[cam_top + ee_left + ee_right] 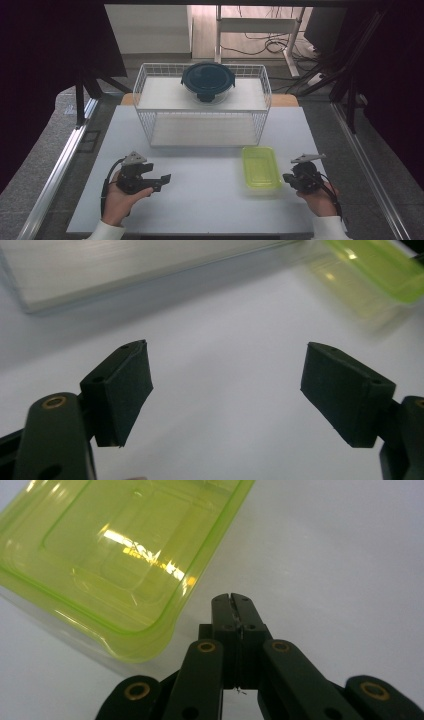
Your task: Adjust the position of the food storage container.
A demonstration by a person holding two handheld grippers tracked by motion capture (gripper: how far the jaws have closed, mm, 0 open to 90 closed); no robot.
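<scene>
Clenched empty, my right hand-held gripper waits beside the green container near the counter's right edge, my left hand-held gripper released for grasping.

The translucent yellow-green plastic container lies blurred and cropped at the left gripper view's top right corner; in the right gripper view its far end runs off the frame's top and left edges.

No legible text, label, brand, number or sign on anything.
</scene>
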